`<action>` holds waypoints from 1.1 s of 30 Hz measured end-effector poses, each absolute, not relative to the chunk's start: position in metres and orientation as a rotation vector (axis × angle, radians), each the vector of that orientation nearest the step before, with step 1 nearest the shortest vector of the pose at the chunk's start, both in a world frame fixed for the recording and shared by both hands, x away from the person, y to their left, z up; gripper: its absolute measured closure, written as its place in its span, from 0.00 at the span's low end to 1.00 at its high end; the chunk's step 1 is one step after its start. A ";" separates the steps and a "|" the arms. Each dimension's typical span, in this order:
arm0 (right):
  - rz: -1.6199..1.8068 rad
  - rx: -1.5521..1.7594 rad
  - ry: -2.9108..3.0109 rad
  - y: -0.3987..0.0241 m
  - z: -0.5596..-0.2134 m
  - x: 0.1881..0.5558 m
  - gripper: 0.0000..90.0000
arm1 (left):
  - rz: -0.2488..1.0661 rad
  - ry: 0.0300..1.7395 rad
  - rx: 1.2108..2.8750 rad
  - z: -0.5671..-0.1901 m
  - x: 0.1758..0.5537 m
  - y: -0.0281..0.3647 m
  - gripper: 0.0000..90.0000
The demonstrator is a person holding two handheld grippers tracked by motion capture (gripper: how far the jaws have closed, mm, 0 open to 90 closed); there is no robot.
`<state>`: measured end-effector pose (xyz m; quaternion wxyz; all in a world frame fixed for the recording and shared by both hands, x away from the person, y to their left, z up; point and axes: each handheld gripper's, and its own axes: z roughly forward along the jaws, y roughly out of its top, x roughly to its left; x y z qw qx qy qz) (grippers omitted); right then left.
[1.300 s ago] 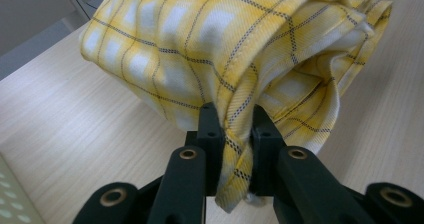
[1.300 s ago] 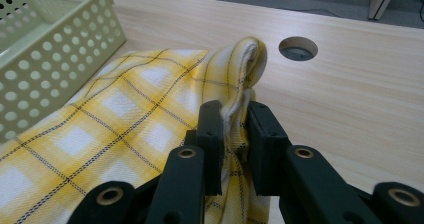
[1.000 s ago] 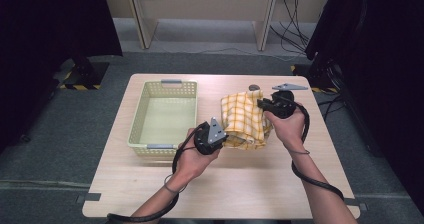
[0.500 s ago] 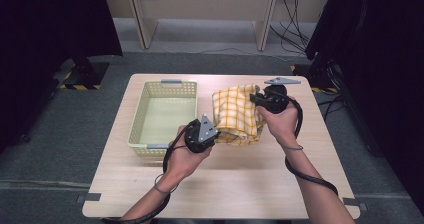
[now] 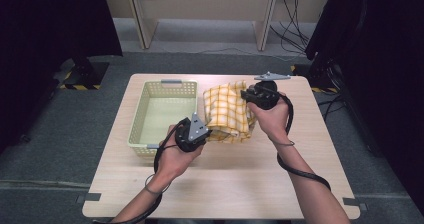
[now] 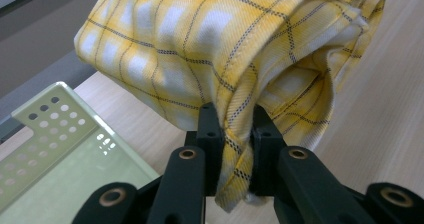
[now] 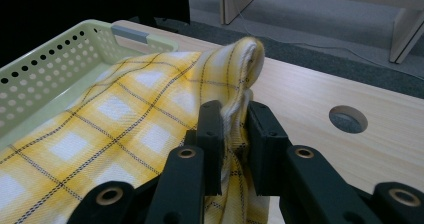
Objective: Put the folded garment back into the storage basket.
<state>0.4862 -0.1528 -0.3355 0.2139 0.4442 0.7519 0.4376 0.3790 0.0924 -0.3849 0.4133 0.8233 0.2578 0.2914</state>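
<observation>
We are holding the yellow checked cloth (image 5: 227,111) off the surface beside the basket (image 5: 162,115), left hand-held gripper (image 6: 235,134) and right hand-held gripper (image 7: 235,126) each clamping an edge, keeping both level to clear its rim.

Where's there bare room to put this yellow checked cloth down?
The pale green perforated plastic basket is empty inside. Bare wooden table runs along the near edge and right of the right gripper. It's crowded between basket and grippers, where the yellow checked cloth hangs.
</observation>
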 end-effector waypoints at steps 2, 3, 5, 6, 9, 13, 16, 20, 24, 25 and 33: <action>1.216 1.228 2.088 -0.150 -0.334 0.487 0.87 | 0.739 0.653 2.068 -0.384 0.379 0.095 0.88; 1.218 1.227 2.088 -0.148 -0.334 0.488 0.87 | 0.743 0.653 2.071 -0.383 0.379 0.097 0.88; 1.222 1.220 2.087 -0.144 -0.332 0.488 0.87 | 0.750 0.658 2.068 -0.382 0.379 0.099 0.88; 1.227 1.218 2.087 -0.143 -0.331 0.489 0.87 | 0.755 0.659 2.067 -0.381 0.379 0.101 0.88; 1.232 1.209 2.088 -0.137 -0.328 0.490 0.87 | 0.762 0.672 2.060 -0.379 0.379 0.107 0.88; 1.238 1.201 2.089 -0.130 -0.326 0.492 0.87 | 0.772 0.685 2.054 -0.377 0.379 0.113 0.88; 1.241 1.194 2.096 -0.124 -0.324 0.494 0.87 | 0.778 0.691 2.054 -0.376 0.378 0.117 0.88; 1.251 1.186 2.100 -0.117 -0.322 0.496 0.87 | 0.785 0.706 2.046 -0.375 0.378 0.124 0.88; 1.257 1.177 2.108 -0.109 -0.321 0.497 0.87 | 0.794 0.714 2.048 -0.373 0.377 0.130 0.88; 1.259 1.174 2.111 -0.107 -0.320 0.497 0.87 | 0.797 0.717 2.046 -0.373 0.377 0.132 0.88; 1.269 1.152 2.124 -0.091 -0.316 0.499 0.87 | 0.817 0.742 2.036 -0.371 0.375 0.146 0.88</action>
